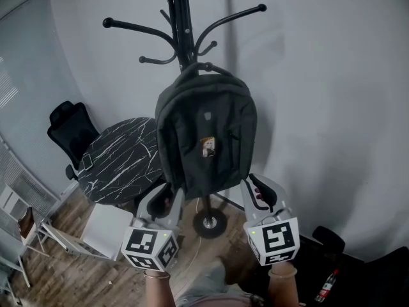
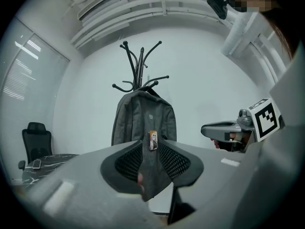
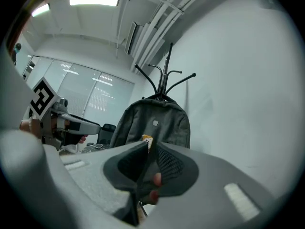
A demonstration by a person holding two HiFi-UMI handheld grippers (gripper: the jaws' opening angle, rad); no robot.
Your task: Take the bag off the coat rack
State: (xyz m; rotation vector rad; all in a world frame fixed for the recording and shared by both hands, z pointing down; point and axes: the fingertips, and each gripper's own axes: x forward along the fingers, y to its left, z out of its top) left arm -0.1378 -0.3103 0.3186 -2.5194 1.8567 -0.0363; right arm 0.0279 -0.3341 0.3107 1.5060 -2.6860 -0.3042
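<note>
Head view: bag (image 1: 206,139) hangs from rack (image 1: 183,24) by its top loop. Left claw (image 1: 169,192) and right claw (image 1: 254,185), both narrowly parted and empty, hover near its 2 lower corners.

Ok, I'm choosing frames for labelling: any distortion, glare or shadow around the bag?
Head view: dim, the bag throws a soft shadow on the wall. Left gripper view: fisheye bending, black corners. Right gripper view: same fisheye, with a bright ceiling light at the top.
</note>
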